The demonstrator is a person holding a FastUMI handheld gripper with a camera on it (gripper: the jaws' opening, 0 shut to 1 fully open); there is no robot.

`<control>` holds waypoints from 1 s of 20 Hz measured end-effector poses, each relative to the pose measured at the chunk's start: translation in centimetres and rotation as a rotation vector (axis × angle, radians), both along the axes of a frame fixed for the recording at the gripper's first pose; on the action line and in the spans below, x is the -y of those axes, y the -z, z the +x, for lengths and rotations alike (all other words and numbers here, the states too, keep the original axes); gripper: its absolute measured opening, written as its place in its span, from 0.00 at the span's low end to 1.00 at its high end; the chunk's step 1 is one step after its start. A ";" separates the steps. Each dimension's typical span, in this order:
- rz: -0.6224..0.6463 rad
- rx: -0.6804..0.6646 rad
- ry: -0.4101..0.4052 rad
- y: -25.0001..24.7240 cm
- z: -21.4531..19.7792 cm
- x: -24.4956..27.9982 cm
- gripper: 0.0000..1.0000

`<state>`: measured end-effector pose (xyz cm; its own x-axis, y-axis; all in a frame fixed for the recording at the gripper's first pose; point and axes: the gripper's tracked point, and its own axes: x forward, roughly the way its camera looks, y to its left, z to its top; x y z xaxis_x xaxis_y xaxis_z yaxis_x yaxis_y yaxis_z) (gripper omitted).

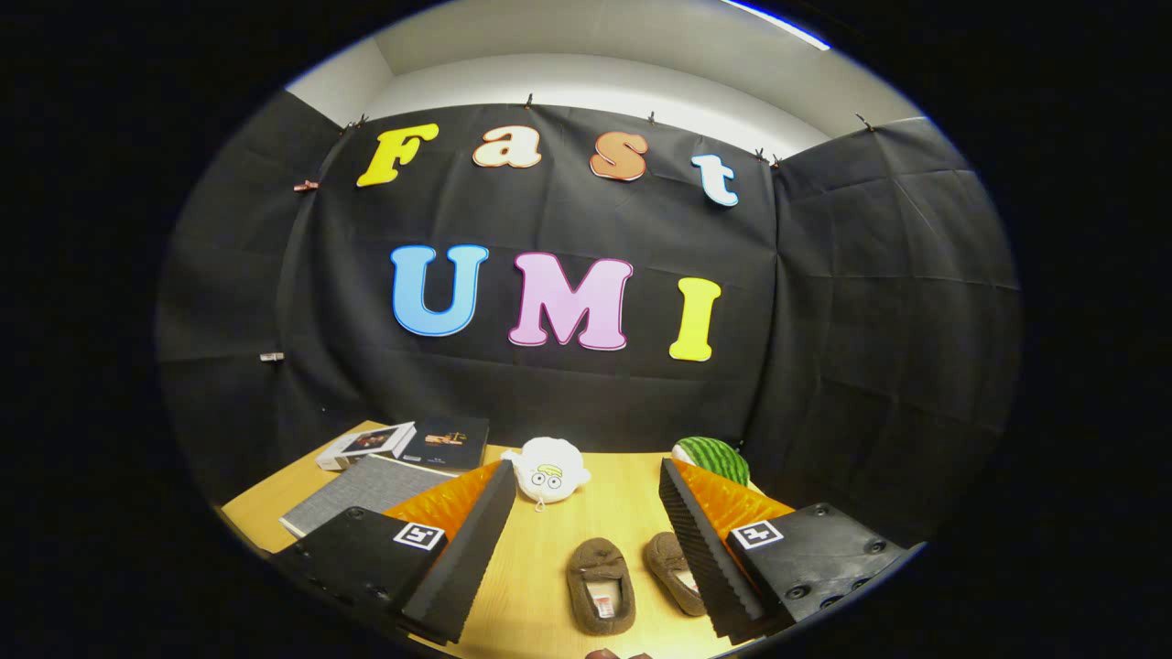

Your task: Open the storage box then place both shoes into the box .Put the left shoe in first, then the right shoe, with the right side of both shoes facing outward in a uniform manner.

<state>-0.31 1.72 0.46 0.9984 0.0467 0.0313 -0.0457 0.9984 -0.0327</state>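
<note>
Two small brown fuzzy shoes lie side by side on the wooden table (632,513), toes pointing away from me. The left shoe (600,586) sits between my fingers. The right shoe (673,572) lies close against the right finger, partly hidden by it. My gripper (586,549) is open and held well above the table, with nothing between its fingers (467,558). I cannot make out a storage box among the things in view.
A white round plush toy (548,469) lies beyond the shoes. A green striped watermelon toy (714,458) sits at the back right. To the back left lie a grey book (366,490), a dark book (449,442) and a white box (362,444).
</note>
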 end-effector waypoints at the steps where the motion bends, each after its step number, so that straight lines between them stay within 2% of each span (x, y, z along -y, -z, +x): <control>1: -0.009 0.008 0.001 -0.1 0.2 0.0 0.97; 5: -0.025 -0.014 0.001 0.8 0.3 -0.1 0.97; 10: -0.031 -0.037 -0.042 1.5 0.9 -1.5 0.97; 13: 0.014 -0.080 -0.109 2.7 1.7 -3.1 0.97; 17: 0.047 -0.177 -0.256 5.1 2.4 -6.4 0.97; 20: 0.098 -0.265 -0.323 7.2 2.9 -7.4 0.98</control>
<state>2.60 9.16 -6.78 0.9071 0.3680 -0.2043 -0.3507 0.9292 0.1167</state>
